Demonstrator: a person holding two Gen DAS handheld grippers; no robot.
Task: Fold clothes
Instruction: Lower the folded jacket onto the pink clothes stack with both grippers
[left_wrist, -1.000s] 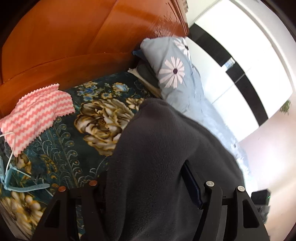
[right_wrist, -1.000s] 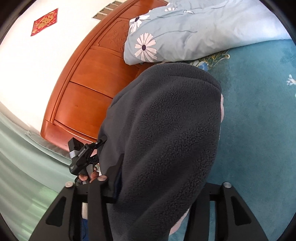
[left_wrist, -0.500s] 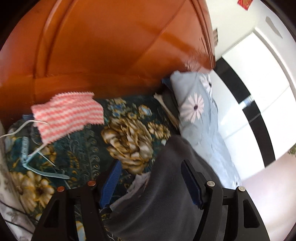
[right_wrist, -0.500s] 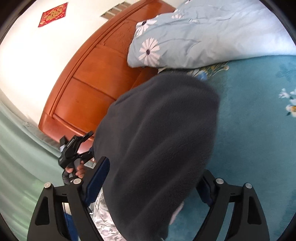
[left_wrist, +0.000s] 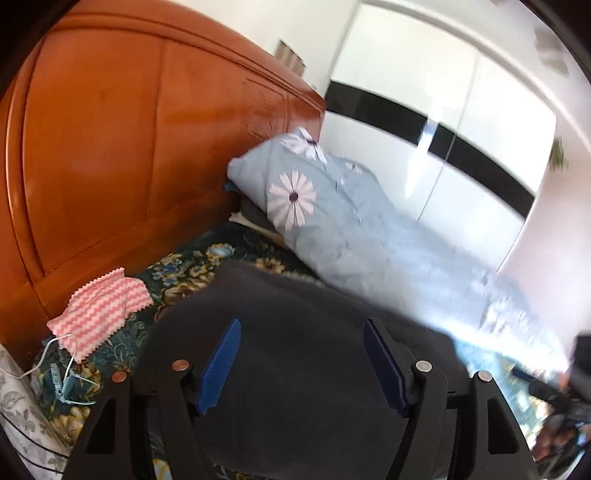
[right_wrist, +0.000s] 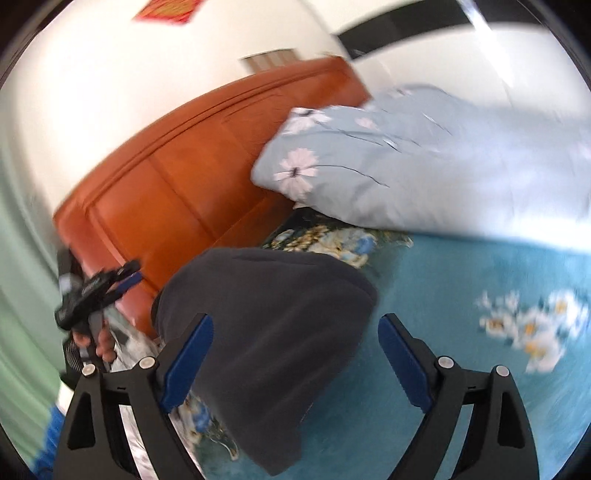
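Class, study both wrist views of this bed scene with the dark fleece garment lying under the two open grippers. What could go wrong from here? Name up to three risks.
1. The dark fleece garment lies bunched on the bed, held by neither the left gripper nor the right gripper, so its fold may slump or stay uneven.
2. The white cable beside the pink striped cloth could snag a gripper.
3. The floral pillow lies near and may crowd further folding.

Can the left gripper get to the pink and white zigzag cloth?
Probably yes. The pink and white zigzag cloth lies uncovered on the floral bedspread by the wooden headboard, and the left gripper, fingers apart, holds nothing.
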